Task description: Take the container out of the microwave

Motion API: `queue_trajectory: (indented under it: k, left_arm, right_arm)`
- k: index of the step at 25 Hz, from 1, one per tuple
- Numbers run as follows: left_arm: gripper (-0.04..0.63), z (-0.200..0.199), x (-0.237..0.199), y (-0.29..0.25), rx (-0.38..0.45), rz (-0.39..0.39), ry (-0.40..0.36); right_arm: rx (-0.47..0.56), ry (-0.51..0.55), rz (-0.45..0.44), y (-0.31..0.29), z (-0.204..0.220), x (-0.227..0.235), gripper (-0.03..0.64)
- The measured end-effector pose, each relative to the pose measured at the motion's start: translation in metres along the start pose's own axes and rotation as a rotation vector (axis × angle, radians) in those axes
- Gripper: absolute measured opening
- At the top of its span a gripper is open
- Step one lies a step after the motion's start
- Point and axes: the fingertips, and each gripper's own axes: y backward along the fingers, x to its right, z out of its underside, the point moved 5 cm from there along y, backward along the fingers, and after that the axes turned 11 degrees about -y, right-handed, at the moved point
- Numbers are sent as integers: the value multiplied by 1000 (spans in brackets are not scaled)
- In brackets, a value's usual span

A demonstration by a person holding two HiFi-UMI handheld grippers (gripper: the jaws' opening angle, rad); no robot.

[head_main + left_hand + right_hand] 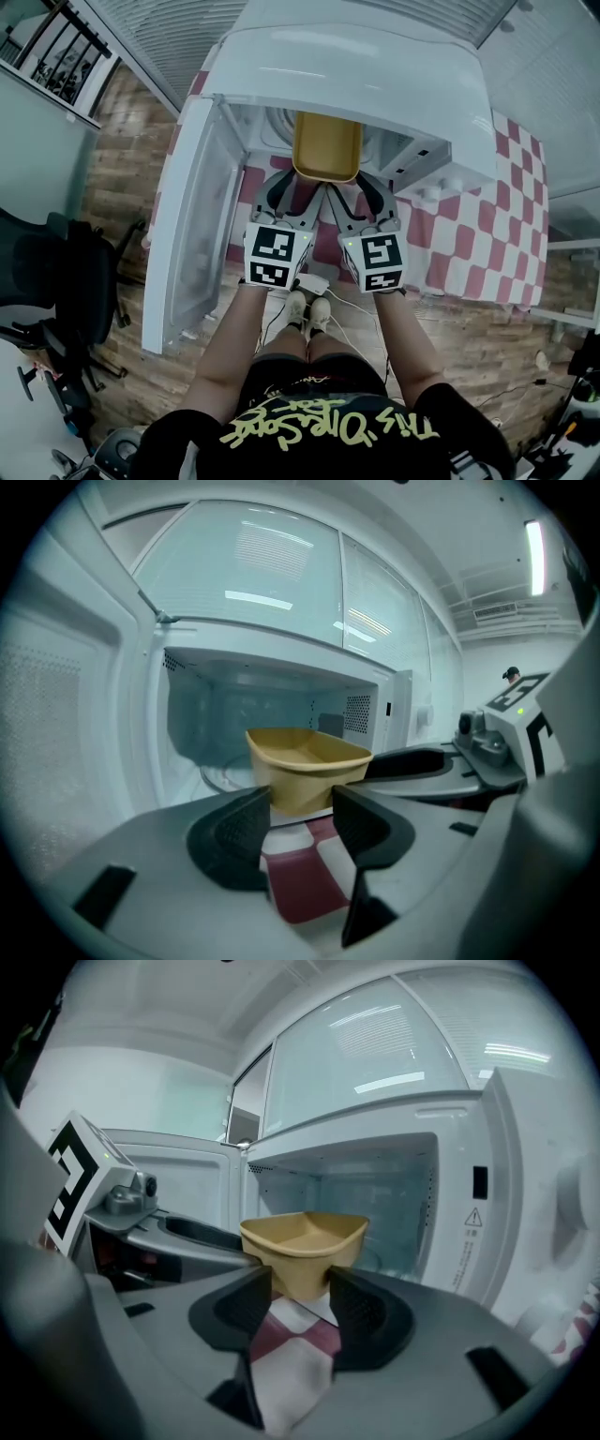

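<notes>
A yellow container (326, 145) hangs at the mouth of the open white microwave (375, 84), its near end out over the checked cloth. Both grippers hold that near end, side by side. My left gripper (298, 194) is shut on the container's left near corner; in the left gripper view the container (305, 757) sits between the dark pads of my left gripper (302, 810). My right gripper (350, 197) is shut on the right near corner, and the right gripper view shows the container (305, 1235) wedged in the jaws of my right gripper (300, 1290). The container looks empty.
The microwave door (192, 225) stands swung open to the left. A glass turntable (220, 775) lies inside the cavity. The microwave rests on a table with a red-and-white checked cloth (469, 244). A black office chair (56, 272) stands on the wooden floor at the left.
</notes>
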Motion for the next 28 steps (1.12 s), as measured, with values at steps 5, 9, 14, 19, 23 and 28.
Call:
queue_trajectory:
  k: [5, 9, 14, 19, 23, 28]
  left_arm:
    - [212, -4, 5, 12, -2, -7, 9]
    - [212, -2, 10, 21, -8, -15, 16]
    - [211, -4, 18, 32, -4, -28, 21]
    - [212, -6, 25, 42, -6, -45, 27]
    - [212, -7, 31, 51, -10, -57, 18]
    - [212, -8, 38, 63, -1, -83, 16]
  right_arm:
    - [6, 2, -10, 10, -2, -6, 196]
    - [0, 5, -13, 19, -1, -11, 196]
    - [-5, 12, -24, 30, -1, -16, 196]
    - [-10, 17, -45, 40, -1, -21, 196]
    - [-11, 0, -62, 49, 0, -24, 196]
    - [2, 1, -83, 59, 0, -29, 196]
